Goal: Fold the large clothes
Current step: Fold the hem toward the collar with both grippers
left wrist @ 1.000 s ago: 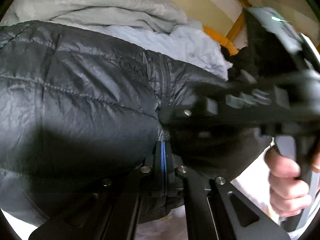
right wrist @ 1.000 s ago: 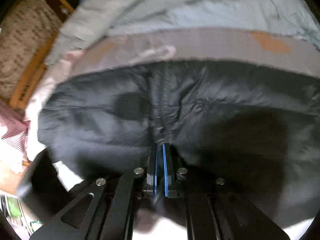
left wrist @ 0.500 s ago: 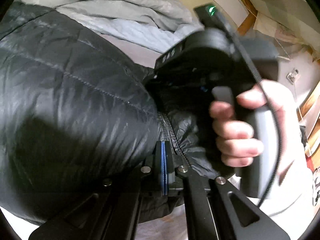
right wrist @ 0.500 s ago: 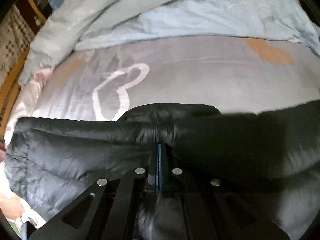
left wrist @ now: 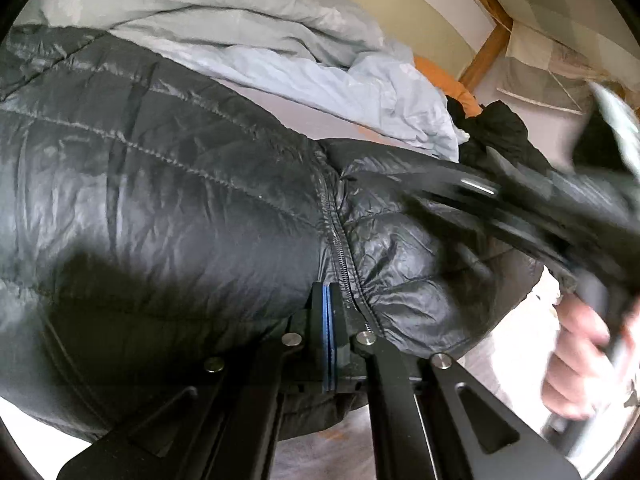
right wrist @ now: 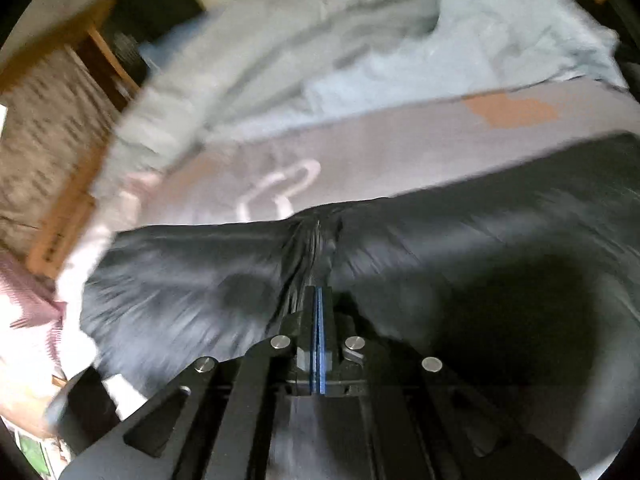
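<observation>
The black puffer jacket (left wrist: 168, 208) lay spread across the bed (right wrist: 400, 148), its zipper (left wrist: 335, 236) running up the middle toward the crumpled pale-blue duvet (left wrist: 304, 76) at the far side. The left gripper (left wrist: 329, 304) was clenched on the near hem just left of the zipper, with fabric puckered around the jaws. The right gripper (right wrist: 319, 304) was likewise pinched shut on a gathered ridge of the jacket, with creases radiating from the jaws; its view was blurred, and in the left wrist view the person's right hand (left wrist: 580, 356) and tool were a smear at the right.

The step in hand appeared to be carrying one side of the jacket over the rest. To do it well, the left grip should serve as a steady anchor at the hem while the right one sweeps level and low, keeping the fabric taut so the slippery, air-filled shell does not balloon or slide. Both pinches looked shallow, so a slow pull would suit better than a jerk.
</observation>
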Demonstrator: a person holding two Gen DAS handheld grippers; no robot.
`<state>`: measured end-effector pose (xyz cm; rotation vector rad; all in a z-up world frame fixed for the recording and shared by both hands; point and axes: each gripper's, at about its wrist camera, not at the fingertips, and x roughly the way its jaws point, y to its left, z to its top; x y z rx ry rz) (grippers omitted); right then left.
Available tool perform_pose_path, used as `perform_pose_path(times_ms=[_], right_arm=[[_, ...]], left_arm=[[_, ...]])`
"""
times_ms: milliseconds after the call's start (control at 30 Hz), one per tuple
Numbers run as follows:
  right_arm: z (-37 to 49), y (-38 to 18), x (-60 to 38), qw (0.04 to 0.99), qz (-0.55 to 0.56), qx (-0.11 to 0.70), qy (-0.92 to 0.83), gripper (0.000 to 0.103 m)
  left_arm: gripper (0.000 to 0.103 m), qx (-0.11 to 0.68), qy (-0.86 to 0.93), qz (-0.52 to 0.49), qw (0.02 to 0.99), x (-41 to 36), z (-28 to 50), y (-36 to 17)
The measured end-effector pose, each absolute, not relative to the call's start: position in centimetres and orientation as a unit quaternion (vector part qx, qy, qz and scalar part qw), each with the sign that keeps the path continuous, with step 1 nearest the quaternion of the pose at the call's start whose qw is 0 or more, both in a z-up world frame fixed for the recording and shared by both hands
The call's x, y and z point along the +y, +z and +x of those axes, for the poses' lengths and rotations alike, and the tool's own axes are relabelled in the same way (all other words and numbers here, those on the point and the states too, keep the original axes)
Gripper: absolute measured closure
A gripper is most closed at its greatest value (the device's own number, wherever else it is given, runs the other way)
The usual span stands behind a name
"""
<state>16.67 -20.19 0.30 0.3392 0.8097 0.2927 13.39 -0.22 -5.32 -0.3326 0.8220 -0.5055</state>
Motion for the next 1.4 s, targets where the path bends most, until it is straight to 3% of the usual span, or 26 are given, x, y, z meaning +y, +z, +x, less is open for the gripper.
perform_pose_path(times_ms=[33, 100, 167, 200, 300, 467, 667, 833, 900, 933, 967, 1067, 1167, 1233, 1300, 1400], right_arm=[[14.0, 1.1, -21.5, 0.908, 0.159, 0.363, 0.134, 0.1], [10.4, 2.0, -23.3, 0.927, 0.148, 0.32, 0.126, 0.081], [6.7, 2.3, -25.5, 0.945, 0.153, 0.273, 0.094, 0.007], [5.0, 2.2, -26.7, 0.952, 0.169, 0.245, 0.071, 0.0], [2.1, 0.5, -30.2, 0.937, 0.263, 0.219, 0.063, 0.0], [3.9, -4.6, -34.4, 0.874, 0.397, 0.273, 0.057, 0.0], [6.6, -5.8, -35.4, 0.881, 0.415, 0.227, -0.019, 0.0], [10.7, -6.2, -35.8, 0.863, 0.444, 0.243, 0.001, 0.0], [11.1, -6.2, -35.6, 0.859, 0.45, 0.243, 0.017, 0.027], [11.0, -6.2, -35.4, 0.861, 0.445, 0.244, 0.011, 0.05], [10.9, -5.8, -35.2, 0.869, 0.432, 0.241, 0.006, 0.064], [9.2, -3.6, -34.6, 0.898, 0.374, 0.23, -0.015, 0.076], [7.4, -0.2, -34.5, 0.931, 0.274, 0.232, -0.065, 0.077], [6.6, 1.5, -35.0, 0.943, 0.216, 0.243, -0.074, 0.077], [6.0, 2.9, -35.3, 0.947, 0.188, 0.25, -0.073, 0.077], [4.6, 4.8, -34.4, 0.956, 0.151, 0.226, -0.107, 0.077]], left_arm=[[0.1, 0.392, -0.24, -0.157, 0.874, -0.3, 13.3, -5.2], [0.1, 0.39, -0.239, -0.155, 0.875, -0.3, 13.0, -5.3], [0.1, 0.39, -0.24, -0.157, 0.875, -0.3, 13.1, -5.4], [0.1, 0.39, -0.24, -0.158, 0.875, -0.2, 13.2, -5.4], [0.1, 0.387, -0.237, -0.153, 0.878, -0.2, 13.2, -5.4], [0.1, 0.385, -0.234, -0.148, 0.88, -0.4, 13.2, -5.4], [0.1, 0.386, -0.235, -0.15, 0.88, -0.3, 13.2, -5.3], [0.1, 0.386, -0.235, -0.15, 0.88, -0.3, 13.2, -5.3], [0.1, 0.385, -0.234, -0.148, 0.881, -0.3, 13.2, -5.2], [0.1, 0.383, -0.234, -0.146, 0.882, -0.3, 13.0, -5.1], [0.1, 0.382, -0.234, -0.142, 0.883, -0.3, 12.9, -5.0], [0.1, 0.377, -0.236, -0.06, 0.894, -1.9, 10.5, -2.6], [0.087, 0.316, -0.244, -0.035, 0.916, -1.2, 6.7, 1.9], [0.066, 0.294, -0.216, -0.044, 0.93, 0.9, 5.7, 4.3], [0.027, 0.273, -0.172, -0.034, 0.946, 2.9, 5.2, 5.5], [0.019, 0.267, -0.086, -0.043, 0.959, 6.9, 5.8, 5.5]])
